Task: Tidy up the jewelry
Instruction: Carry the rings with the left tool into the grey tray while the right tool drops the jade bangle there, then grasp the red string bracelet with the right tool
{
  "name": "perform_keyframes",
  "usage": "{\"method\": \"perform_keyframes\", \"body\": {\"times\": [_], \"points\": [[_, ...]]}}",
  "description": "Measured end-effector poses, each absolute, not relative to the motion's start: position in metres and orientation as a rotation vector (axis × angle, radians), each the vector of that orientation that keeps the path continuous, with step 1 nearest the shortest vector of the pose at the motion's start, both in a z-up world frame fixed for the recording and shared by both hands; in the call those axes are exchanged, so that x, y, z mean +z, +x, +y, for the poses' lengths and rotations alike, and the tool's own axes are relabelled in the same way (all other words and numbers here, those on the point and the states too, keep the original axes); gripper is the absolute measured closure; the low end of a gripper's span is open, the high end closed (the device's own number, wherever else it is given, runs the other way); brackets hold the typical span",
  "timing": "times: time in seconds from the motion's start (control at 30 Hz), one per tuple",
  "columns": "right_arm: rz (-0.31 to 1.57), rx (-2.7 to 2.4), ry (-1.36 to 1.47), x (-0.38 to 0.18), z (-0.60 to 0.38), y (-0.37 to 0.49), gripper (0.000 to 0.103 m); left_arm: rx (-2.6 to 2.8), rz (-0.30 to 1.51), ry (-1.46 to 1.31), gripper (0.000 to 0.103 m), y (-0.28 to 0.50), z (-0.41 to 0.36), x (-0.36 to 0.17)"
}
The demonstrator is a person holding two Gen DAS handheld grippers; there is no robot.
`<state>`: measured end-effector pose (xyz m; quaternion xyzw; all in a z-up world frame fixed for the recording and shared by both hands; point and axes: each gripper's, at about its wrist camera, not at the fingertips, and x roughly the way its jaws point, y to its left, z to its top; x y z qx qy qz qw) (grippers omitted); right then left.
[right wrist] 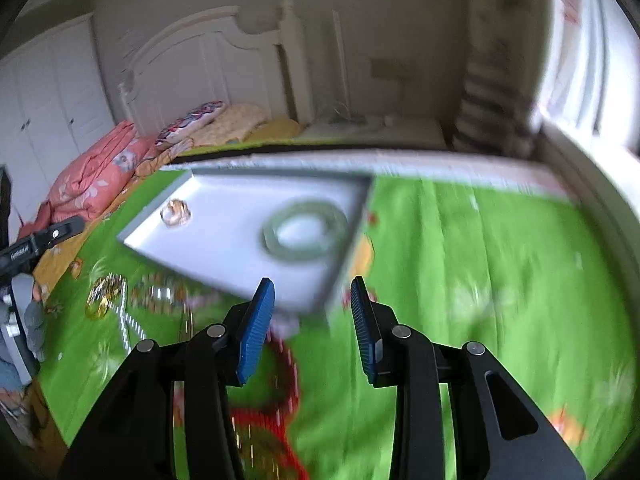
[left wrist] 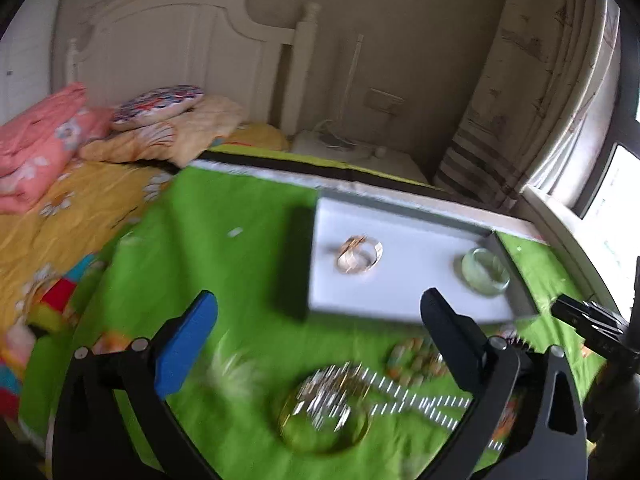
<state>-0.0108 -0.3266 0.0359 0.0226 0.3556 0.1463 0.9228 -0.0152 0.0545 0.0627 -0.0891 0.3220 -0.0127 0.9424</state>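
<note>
Left wrist view: left hand-held gripper (left wrist: pixel 318 322), jaws wide and empty, hovers over loose jewelry (left wrist: pixel 324 404) near the white tray (left wrist: pixel 404 300), which holds two sorted bangles; right hand-held gripper (right wrist: pixel 313 312) likewise open.

Glossy gold metal bangle (left wrist: pixel 359 255) and translucent green bangle (left wrist: pixel 485 269) on smooth white tray (left wrist: pixel 404 292); green cloth (left wrist: pixel 240 264) matt

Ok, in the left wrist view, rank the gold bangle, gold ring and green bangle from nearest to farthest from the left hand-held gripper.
1. Gold bangle, on the green cloth between the fingers.
2. Gold ring, left in the white tray.
3. Green bangle, tray's far right corner; close to the ring's distance.
</note>
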Motion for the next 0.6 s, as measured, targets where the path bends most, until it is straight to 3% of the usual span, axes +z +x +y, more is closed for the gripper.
{"method": "perform_keyframes", "body": {"times": [0.23, 0.6], "points": [[0.787, 0.301, 0.105, 0.015, -0.333, -0.059, 0.073, -0.030, 0.690, -0.201, 0.002, -0.075, 0.057, 0.041], [0.847, 0.334, 0.010, 0.006, -0.318, -0.087, 0.073, -0.091, 0.785, -0.330, 0.002, -0.083, 0.075, 0.004]]}}
